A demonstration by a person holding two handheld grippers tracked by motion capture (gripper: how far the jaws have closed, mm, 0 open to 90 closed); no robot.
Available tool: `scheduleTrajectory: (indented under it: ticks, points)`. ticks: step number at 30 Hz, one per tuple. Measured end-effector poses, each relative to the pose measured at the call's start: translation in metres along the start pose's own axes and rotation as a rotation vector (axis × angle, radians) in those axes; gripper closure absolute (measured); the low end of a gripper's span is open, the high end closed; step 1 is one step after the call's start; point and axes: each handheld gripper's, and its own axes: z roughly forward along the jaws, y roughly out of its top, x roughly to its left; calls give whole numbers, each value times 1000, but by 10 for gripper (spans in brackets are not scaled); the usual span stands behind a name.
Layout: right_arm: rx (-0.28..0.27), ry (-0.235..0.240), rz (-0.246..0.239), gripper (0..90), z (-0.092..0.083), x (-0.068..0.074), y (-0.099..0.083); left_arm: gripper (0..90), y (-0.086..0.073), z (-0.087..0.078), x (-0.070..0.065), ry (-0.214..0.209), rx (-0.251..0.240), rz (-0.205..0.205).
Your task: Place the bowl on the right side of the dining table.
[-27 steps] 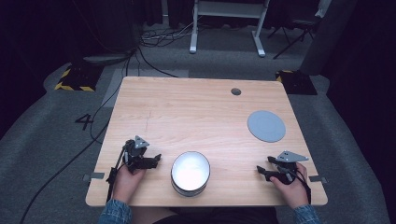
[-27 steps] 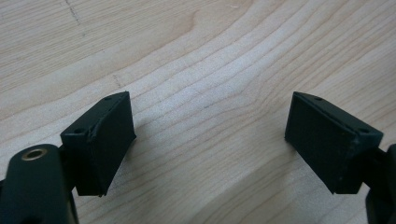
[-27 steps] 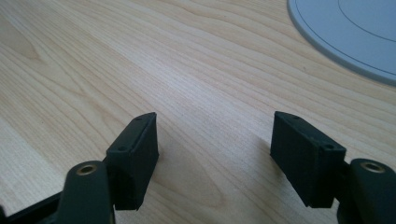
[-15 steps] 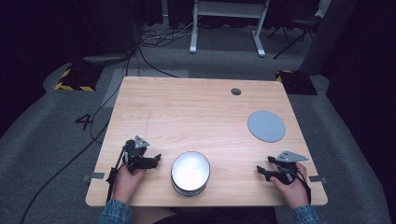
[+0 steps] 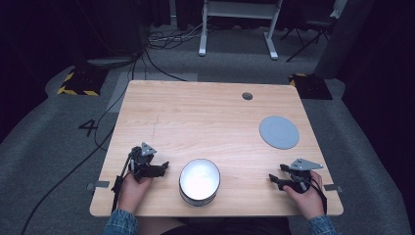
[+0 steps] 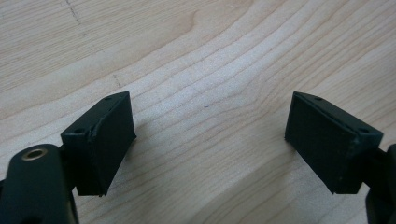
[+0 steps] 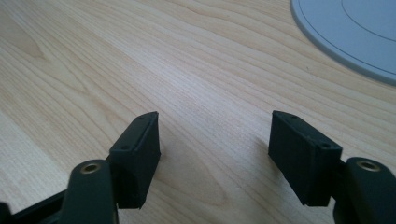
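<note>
Nothing looks started yet: the white bowl [image 5: 199,180] sits alone near the front edge of the wooden table [image 5: 205,117], and the flat grey disc [image 5: 279,132] lies well apart on the right side. The left gripper [image 5: 161,167] rests just beside the bowl and the right gripper [image 5: 274,177] rests farther off. Both have their jaws spread wide with nothing between them, so any job is still to do.

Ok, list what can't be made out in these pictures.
- Bowl, high view: glare whitens its inside, so contents can't be told.
- Grey disc, right gripper view: cut off by the top and right edges.
- Small dark spot, high view: too small to identify.
- Left claw, high view: too small to judge its opening.
</note>
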Motion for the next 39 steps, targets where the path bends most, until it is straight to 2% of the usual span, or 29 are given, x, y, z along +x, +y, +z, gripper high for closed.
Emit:
scheduleTrajectory:
  ticks: [4,5,8,10,15,17,20,21,22,23,25,32,34,35,39]
  points:
    - [-2,-4,11,359,0,1,0,159,0,0,0,0,0,0]
    - [1,5,21,398,-1,2,1,159,0,0,0,0,0,0]
    - [5,13,24,407,-4,4,4,159,0,0,0,0,0,0]
    - [-6,16,18,401,-8,6,9,159,0,0,0,0,0,0]
    - [16,37,12,391,-17,16,28,159,0,0,0,0,0,0]
    - [13,54,-17,391,-22,24,40,159,0,0,0,0,0,0]
    - [15,63,-31,391,-24,30,48,160,0,0,0,0,0,0]
    - [21,67,-43,392,-25,37,55,159,0,0,0,1,-2,0]
    - [21,67,-43,392,-25,37,55,160,0,0,0,1,-2,0]
    - [18,80,-55,394,-25,44,62,160,0,0,0,0,0,0]
    - [9,85,-65,395,-26,49,69,159,0,0,0,1,-5,-1]
    - [-4,116,-71,400,-29,65,87,159,0,0,0,1,-6,-1]
    - [6,135,-70,417,-29,68,91,160,0,0,0,0,-4,-1]
    - [18,164,-72,429,-27,72,96,159,0,0,0,0,-6,-1]
    - [31,188,-86,441,-26,81,105,159,0,0,0,1,-8,0]
